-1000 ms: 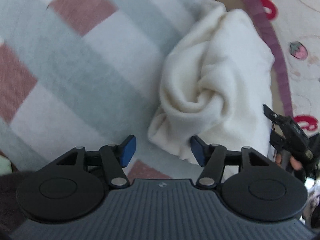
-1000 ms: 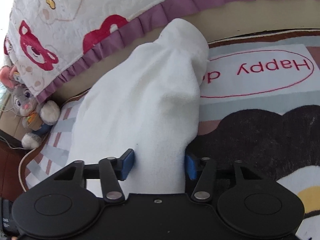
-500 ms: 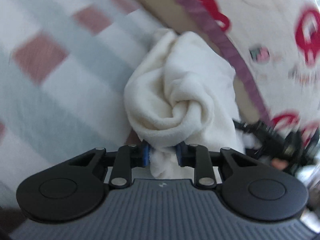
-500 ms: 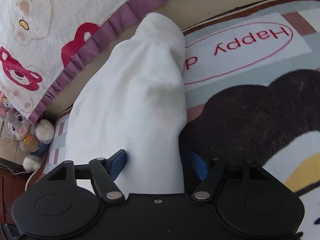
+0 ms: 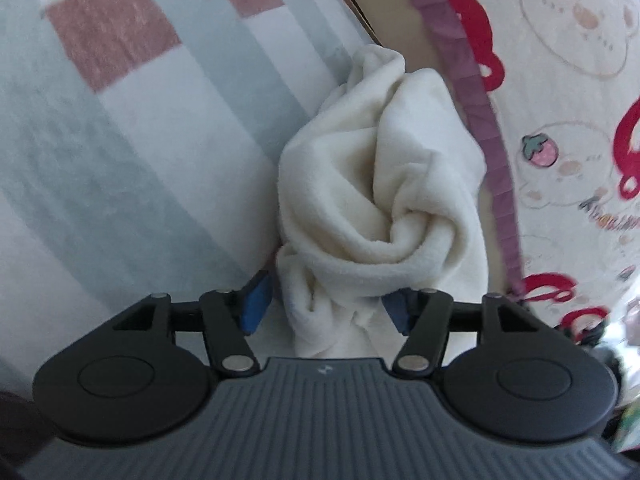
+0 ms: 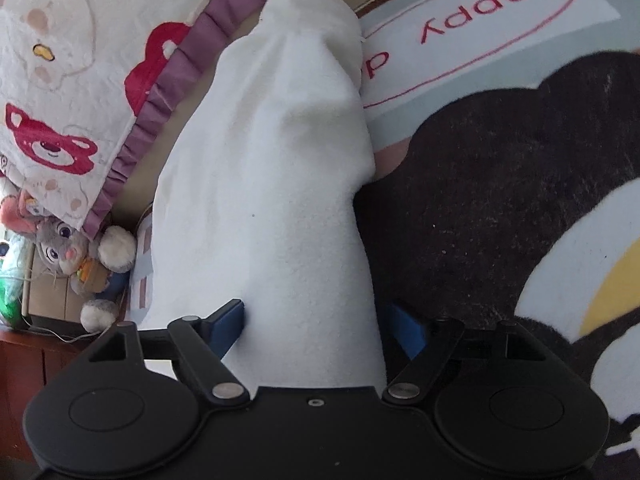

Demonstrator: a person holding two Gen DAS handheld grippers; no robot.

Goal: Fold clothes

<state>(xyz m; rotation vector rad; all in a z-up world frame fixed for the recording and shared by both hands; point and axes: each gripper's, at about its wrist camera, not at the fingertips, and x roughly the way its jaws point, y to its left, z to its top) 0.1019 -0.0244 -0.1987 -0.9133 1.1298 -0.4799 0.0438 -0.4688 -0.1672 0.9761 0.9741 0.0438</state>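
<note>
- Half a second before, the left gripper (image 5: pixel 326 304) had its jaws pinched on the near end of the cream fleece garment (image 5: pixel 384 208); they had just been opening, and the blue pads stood apart with the twisted cloth between them, the left pad clear of the fabric and the right pad partly hidden behind a fold.
- The right gripper (image 6: pixel 320 324) had also just been opening its jaws over that second; they stood spread wide on either side of the garment's smooth end, the right pad clear of the cloth, the left just at its edge.
- The garment lay stretched on a patterned rug (image 5: pixel 120 152) of grey-blue, white and dusty-pink blocks, running along the foot of a bed whose white bedspread (image 5: pixel 572 128) bore red bears and a purple ruffled hem.
- Only the left wrist view showed the bunched, spiralled end of the garment and a strawberry print on the bedspread.
- Only the right wrist view showed the rug's "Happy" lettering (image 6: pixel 492 12) in a red oval, a dark brown heart shape, and a grey plush rabbit (image 6: pixel 68 248) under the bed's edge, beside a reddish wooden surface at the lower left.
</note>
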